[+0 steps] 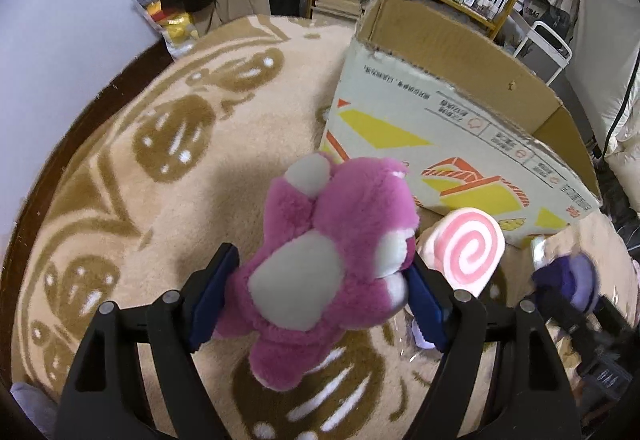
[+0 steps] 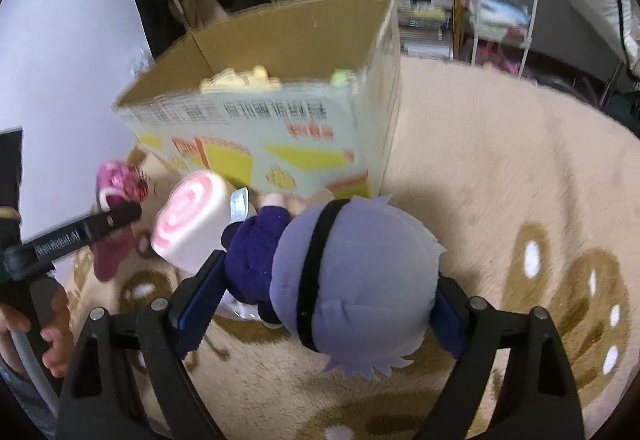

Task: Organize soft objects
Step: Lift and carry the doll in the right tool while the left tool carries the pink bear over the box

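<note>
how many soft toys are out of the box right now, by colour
pink: 1, the pink plush bear in the left gripper
purple: 1, the purple doll in the right gripper
pink and white: 1, the swirl roll plush on the blanket
total: 3

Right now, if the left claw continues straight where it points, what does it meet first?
Probably the printed cardboard box: its side wall stands just beyond the pink plush bear held by the left claw, though depth is unclear.

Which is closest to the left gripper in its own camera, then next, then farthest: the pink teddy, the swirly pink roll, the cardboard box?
1. Pink plush bear, clamped in the left gripper.
2. Pink swirl roll plush, just right of the jaws on the rug.
3. Cardboard box, beyond both, upper right.
</note>
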A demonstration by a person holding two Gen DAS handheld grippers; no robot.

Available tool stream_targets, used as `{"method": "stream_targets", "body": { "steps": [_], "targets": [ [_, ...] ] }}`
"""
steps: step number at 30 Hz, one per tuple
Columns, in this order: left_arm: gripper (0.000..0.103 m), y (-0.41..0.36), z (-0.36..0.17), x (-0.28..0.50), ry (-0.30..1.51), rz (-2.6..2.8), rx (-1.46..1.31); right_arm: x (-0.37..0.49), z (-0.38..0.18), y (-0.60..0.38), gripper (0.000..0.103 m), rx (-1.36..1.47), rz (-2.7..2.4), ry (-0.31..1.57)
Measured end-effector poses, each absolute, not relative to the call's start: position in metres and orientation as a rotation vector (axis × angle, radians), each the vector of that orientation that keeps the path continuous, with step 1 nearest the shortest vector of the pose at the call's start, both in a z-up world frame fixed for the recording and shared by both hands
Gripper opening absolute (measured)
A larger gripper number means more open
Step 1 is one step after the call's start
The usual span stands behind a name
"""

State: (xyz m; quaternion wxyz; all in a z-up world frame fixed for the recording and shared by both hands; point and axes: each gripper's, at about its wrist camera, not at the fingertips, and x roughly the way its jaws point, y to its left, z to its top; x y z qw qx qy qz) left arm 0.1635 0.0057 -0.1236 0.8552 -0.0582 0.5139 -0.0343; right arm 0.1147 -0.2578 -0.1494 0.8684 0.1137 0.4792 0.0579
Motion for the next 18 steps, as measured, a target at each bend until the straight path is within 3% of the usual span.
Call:
{"method": "stream_targets", "body": {
  "steps": [18],
  "targets": [
    [0.079,0.017,-0.021,0.096,0.635,-0.080,-0.075,0.081,-0.063,-0.265,0.094,0.243,0.122,0.690]
  ]
}}
